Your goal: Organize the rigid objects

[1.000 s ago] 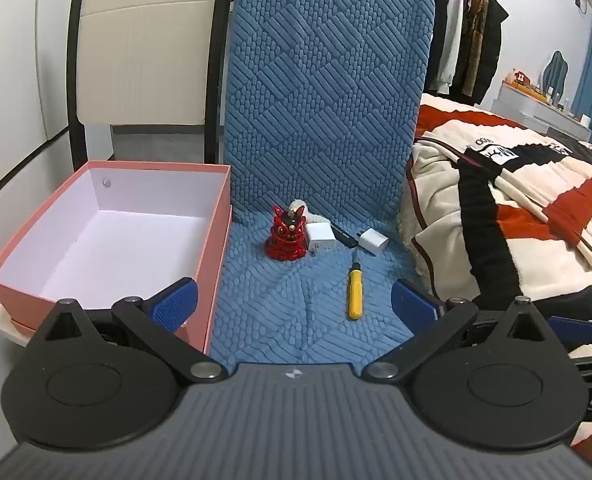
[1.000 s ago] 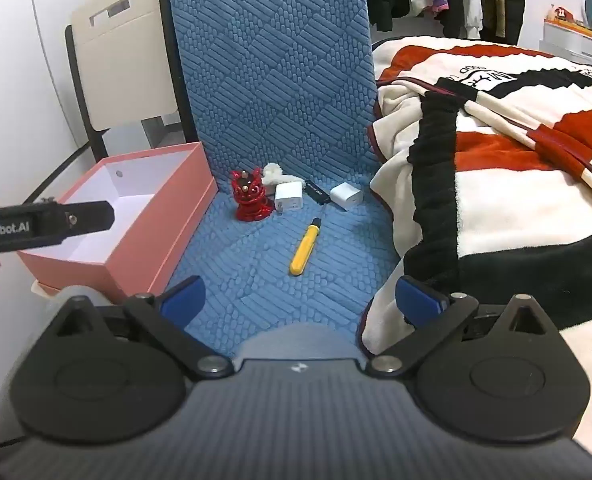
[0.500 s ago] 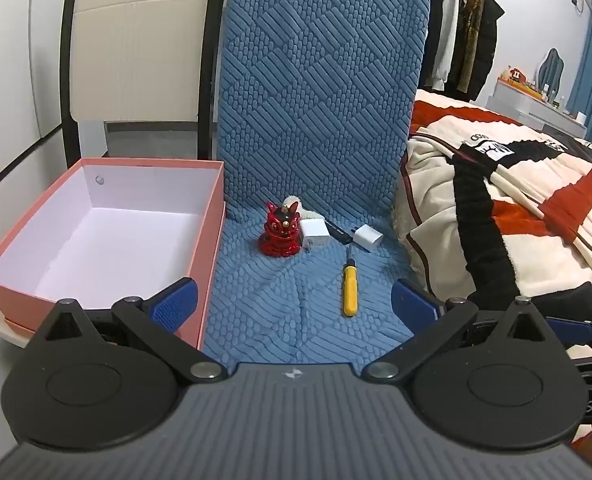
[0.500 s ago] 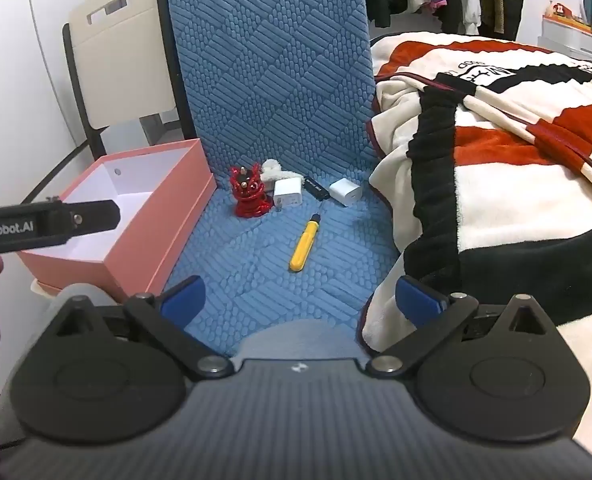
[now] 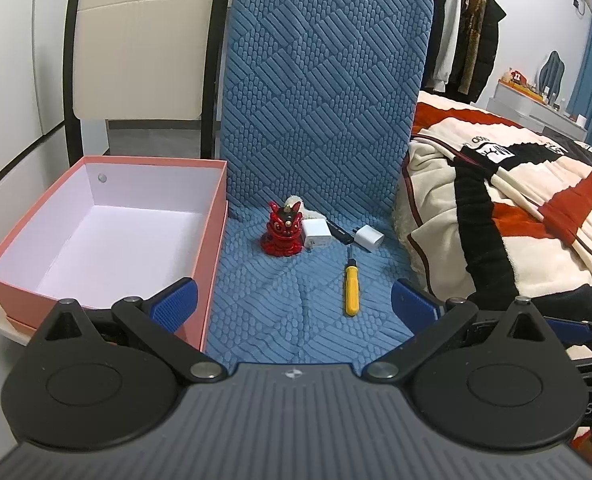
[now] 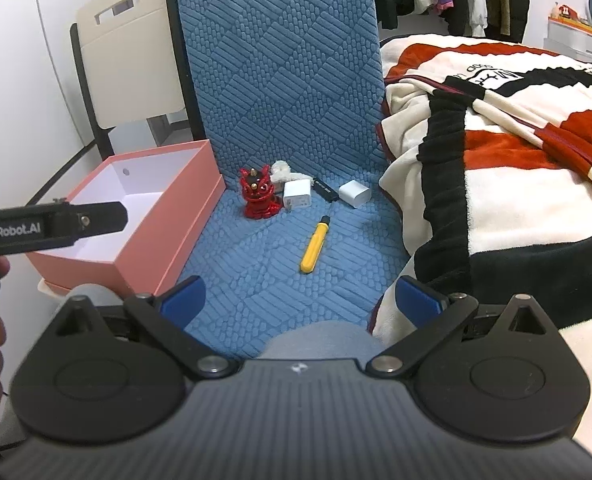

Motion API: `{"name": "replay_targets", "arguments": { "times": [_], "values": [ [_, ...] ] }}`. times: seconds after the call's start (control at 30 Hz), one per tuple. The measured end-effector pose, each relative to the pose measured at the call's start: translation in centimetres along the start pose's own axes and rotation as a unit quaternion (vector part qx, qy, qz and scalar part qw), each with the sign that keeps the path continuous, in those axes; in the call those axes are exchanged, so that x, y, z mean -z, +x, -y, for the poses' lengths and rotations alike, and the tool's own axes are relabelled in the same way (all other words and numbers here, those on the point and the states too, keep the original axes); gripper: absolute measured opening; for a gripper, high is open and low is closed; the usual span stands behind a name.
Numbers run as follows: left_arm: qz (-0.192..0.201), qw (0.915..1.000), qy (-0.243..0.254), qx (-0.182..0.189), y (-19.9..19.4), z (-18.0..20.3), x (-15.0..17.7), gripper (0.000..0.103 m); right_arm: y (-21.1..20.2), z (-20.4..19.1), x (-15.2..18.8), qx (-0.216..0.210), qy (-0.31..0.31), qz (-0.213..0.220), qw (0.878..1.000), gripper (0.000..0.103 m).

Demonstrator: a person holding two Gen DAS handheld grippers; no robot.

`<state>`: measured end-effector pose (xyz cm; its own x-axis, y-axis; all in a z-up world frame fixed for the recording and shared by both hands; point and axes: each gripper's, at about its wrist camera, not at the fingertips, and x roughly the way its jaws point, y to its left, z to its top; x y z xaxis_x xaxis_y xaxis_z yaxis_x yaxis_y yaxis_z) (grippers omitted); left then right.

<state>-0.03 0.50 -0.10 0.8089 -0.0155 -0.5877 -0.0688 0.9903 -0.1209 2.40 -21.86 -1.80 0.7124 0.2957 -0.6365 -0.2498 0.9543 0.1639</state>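
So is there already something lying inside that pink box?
No, the pink box shows only its bare white bottom, while the red figurine and yellow screwdriver sit outside it on the blue cushion.

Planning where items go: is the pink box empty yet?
Empty. The pink box has no lid on, and only its bare white floor shows inside; the figurine stands outside on the cushion.

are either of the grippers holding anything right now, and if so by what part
Nothing is held. The left gripper and the right gripper are both open with nothing between their fingers. The screwdriver lies on the blue cushion.
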Motion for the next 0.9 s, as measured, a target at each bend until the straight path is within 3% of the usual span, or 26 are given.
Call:
{"name": "replay_targets", "arguments": {
  "times": [0.9],
  "values": [
    [-0.008,0.9999,-0.01,0.002,0.8,-0.4,0.3,0.103,1.0,-0.5,0.1,-0.014,0.009,-0.018,1.0,0.103]
  ]
}}
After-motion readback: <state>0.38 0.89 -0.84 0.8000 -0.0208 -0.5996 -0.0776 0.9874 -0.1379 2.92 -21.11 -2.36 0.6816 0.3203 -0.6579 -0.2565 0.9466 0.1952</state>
